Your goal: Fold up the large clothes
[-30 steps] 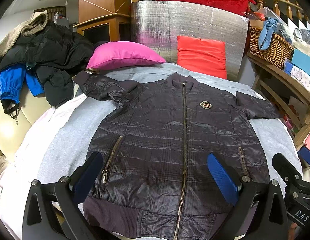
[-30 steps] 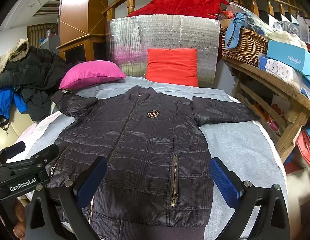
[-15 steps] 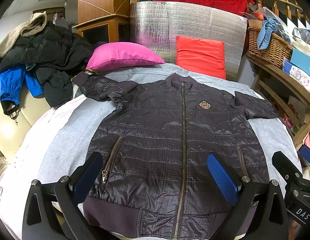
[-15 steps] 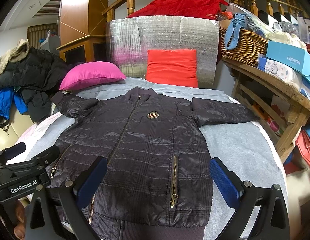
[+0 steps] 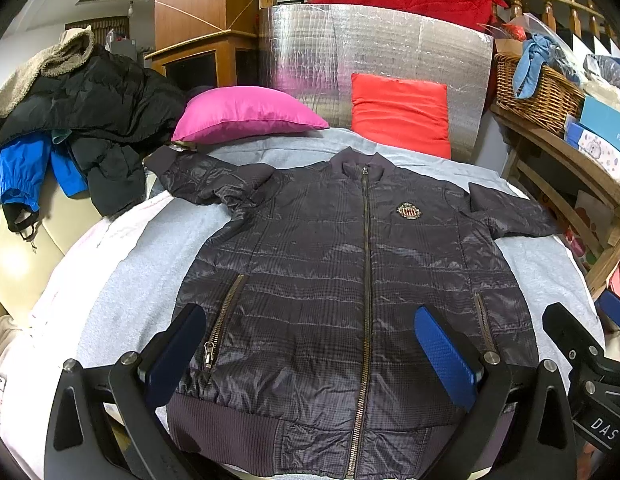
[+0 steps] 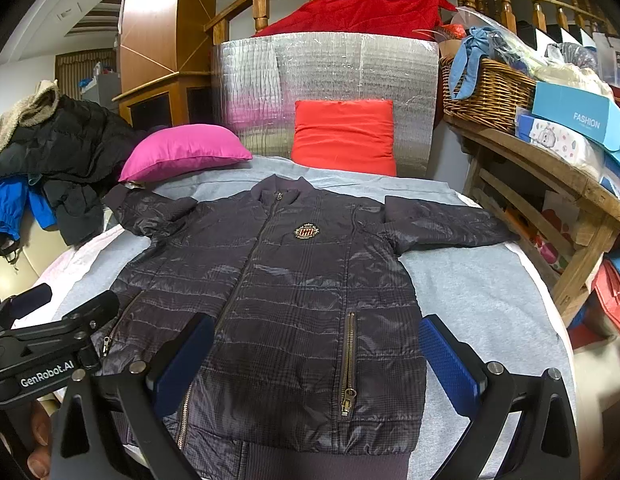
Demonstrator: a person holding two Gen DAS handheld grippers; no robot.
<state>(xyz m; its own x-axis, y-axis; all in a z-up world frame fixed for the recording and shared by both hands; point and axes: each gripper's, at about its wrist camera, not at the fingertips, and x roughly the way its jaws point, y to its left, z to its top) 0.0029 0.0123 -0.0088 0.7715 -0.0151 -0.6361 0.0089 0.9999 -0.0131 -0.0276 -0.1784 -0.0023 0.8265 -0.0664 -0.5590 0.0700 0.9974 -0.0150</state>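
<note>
A dark quilted zip jacket (image 5: 349, 280) lies flat, front up and zipped, on a grey-covered table (image 5: 130, 272), both sleeves spread outward. It also shows in the right wrist view (image 6: 278, 280). My left gripper (image 5: 310, 352) is open and empty, hovering above the jacket's hem near its left pocket and centre zip. My right gripper (image 6: 317, 364) is open and empty above the hem by the right pocket. The left gripper's body (image 6: 50, 344) shows at the left edge of the right wrist view.
A pink pillow (image 5: 246, 114) and a red cushion (image 5: 401, 114) lie behind the collar before a silver foil panel (image 5: 373, 52). A pile of dark and blue coats (image 5: 82, 120) sits far left. A wooden shelf (image 6: 549, 184) with a wicker basket (image 6: 485, 88) stands right.
Both views have shifted very slightly; the jacket has not moved and both grippers stay open.
</note>
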